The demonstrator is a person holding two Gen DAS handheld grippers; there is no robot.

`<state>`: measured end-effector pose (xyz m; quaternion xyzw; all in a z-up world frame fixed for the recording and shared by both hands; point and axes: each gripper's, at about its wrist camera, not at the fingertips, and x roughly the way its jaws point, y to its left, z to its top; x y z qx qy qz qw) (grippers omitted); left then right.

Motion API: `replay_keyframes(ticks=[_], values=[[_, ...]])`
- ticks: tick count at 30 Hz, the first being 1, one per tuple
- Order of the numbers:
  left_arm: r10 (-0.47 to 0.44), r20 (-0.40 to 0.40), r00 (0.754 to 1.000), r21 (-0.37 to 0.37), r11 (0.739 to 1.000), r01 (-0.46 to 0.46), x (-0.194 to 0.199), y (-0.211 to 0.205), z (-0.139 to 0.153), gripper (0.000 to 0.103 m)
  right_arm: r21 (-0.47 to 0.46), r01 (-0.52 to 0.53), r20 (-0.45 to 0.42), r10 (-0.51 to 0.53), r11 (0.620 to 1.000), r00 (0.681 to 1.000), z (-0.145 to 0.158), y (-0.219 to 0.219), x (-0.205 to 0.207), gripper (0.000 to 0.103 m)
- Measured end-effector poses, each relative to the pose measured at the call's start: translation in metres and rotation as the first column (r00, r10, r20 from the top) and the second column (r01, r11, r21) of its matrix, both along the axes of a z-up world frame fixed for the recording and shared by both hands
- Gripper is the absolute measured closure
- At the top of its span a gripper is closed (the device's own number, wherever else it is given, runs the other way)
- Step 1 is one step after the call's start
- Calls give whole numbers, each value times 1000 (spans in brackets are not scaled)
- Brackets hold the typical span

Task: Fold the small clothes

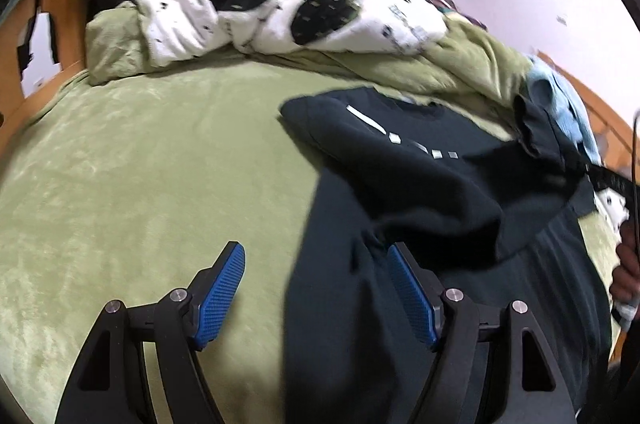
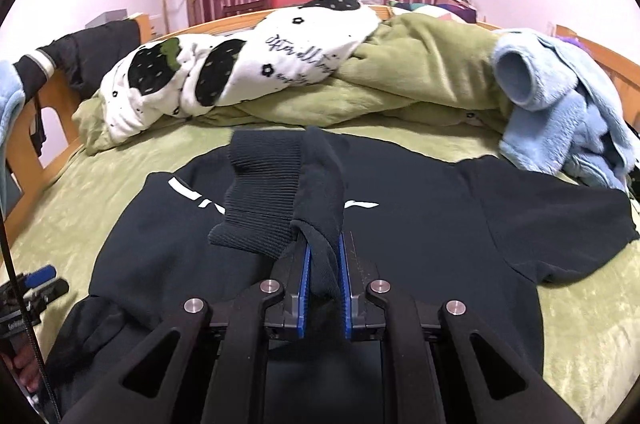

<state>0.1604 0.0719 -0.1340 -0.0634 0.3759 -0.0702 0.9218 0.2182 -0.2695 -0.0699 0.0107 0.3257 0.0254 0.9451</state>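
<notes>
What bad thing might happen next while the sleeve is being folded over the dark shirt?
1. The right hand-held gripper pinches only a narrow bit of the sleeve, so the cuff might slip out mid-fold.
2. The left hand-held gripper is open, holding nothing, so the shirt could slide and bunch on the green blanket.

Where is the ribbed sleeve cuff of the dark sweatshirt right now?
In the right wrist view, the cuff is centre frame, lifted over the sweatshirt chest, its sleeve pinched in the right gripper.
</notes>
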Motion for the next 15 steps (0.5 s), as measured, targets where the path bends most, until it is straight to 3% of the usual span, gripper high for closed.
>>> replay_keyframes(ticks=[6,15], values=[[-24,-36,999,115,993,28,3,-35,-10,31,41,10,1,-10,999,1000,-7,-14,-5,90],[-90,-74,993,186,977,103,42,-94,-21,31,81,-8,-21,9,997,1000,-16,-26,-2,90]])
